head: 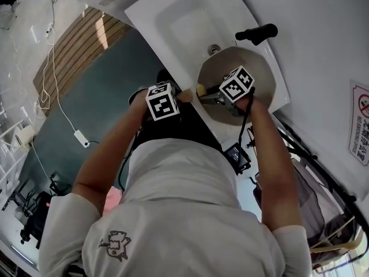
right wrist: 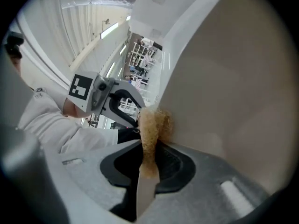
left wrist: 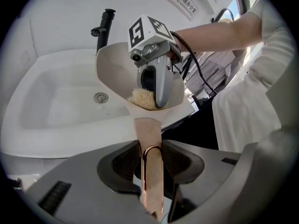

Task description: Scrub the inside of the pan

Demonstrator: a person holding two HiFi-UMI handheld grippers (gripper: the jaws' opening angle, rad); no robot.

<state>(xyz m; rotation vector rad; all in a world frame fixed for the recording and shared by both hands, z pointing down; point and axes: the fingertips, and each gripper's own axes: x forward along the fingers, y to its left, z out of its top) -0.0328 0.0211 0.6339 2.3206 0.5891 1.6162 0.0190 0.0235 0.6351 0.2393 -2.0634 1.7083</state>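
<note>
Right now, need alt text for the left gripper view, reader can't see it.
The left gripper clamps the copper-coloured handle of a beige pan, tilted up before a white sink, while the right gripper presses a yellowish scrubber against the pan's inside. A black tap stands behind the sink; the person's arm and white shirt fill the right side.

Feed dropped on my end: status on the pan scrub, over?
Left gripper shut on pan handle. Right gripper presses scrubber inside pan, over sink. Nothing in the way.
</note>
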